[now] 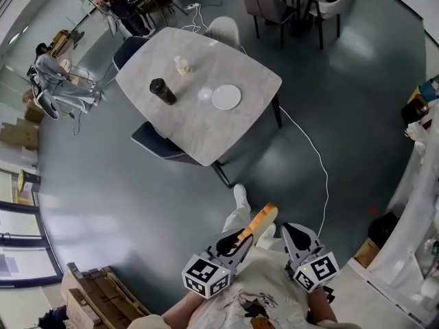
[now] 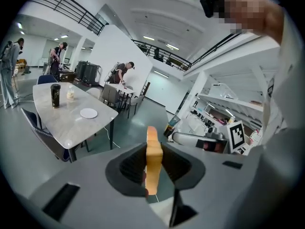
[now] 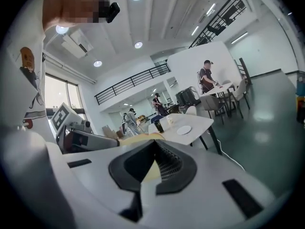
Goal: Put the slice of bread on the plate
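Left gripper (image 1: 240, 238): jaws clenched on the slice of bread (image 2: 153, 159), held edge-on btwn the pads w/ the crust end sticking out past the tips. In the head view the slice points up-frame, toward the desk (image 1: 199, 136). Right gripper (image 3: 154, 144) is just beside the left one, jaws pressed together at the tips, nothing btwn them.

Both grippers are held low in front of the person, over the grey floor (image 1: 137, 204) and well apart from the desk. So the bread is in the left jaws, not on the plate (image 1: 226, 96).

The plate is white and round and sits on the right part of the desk top as the head view shows it. A dark cup (image 1: 162, 91) stands to its left, w/ a small bottle (image 1: 182, 65) beyond that. There's a pale speck btwn cup and plate, too small to tell what.

A dark chair (image 1: 156, 142) is tucked in at the near side of the desk. A white cable (image 1: 319, 170) trails across the floor from the desk toward the person. In the bkgd a person (image 2: 123, 73) bends over a farther desk.
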Demonstrator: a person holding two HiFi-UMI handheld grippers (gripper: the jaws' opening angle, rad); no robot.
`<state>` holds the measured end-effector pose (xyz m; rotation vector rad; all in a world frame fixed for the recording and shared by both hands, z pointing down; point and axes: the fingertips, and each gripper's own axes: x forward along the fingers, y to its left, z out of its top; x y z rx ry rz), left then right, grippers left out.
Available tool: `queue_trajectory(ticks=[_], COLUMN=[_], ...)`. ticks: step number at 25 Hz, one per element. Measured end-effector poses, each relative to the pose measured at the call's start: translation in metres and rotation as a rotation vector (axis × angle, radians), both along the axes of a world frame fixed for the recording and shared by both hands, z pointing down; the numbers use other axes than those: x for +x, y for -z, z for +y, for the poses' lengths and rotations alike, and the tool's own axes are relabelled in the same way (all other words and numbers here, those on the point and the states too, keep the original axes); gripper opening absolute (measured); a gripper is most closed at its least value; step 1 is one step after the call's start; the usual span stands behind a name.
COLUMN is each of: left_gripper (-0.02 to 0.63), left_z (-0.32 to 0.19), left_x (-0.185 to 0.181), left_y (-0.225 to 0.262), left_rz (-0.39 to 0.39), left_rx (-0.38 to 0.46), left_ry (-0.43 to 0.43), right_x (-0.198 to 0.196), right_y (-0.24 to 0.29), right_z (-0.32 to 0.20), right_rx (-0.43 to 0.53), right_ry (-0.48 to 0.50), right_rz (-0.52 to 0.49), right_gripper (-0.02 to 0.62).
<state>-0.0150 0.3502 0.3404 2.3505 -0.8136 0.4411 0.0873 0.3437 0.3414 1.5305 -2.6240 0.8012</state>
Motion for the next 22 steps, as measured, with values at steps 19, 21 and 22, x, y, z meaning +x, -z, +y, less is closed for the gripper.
queue_trajectory(ticks=[19, 21, 22], left_gripper=[0.100, 0.100, 0.100], left_z=[-0.226, -0.250, -0.260], left_x=[-0.046, -0.056, -0.064], left_y=[0.032, 0.033, 0.031], left_rz=[0.149, 0.161, 0.168], left_rx=[0.049, 0.066, 0.068], left_ry=[0.052, 0.059, 0.067], right_x=[-0.036, -0.044, -0.049], right_y=[0.046, 0.050, 0.051], right_z=[-0.199, -0.222, -0.232], right_rx=[0.030, 0.048, 0.053], right_ry=[-0.033, -0.029, -0.031], right_rz=[0.054, 0.077, 0.087], right_gripper=[0.006, 0.006, 0.006])
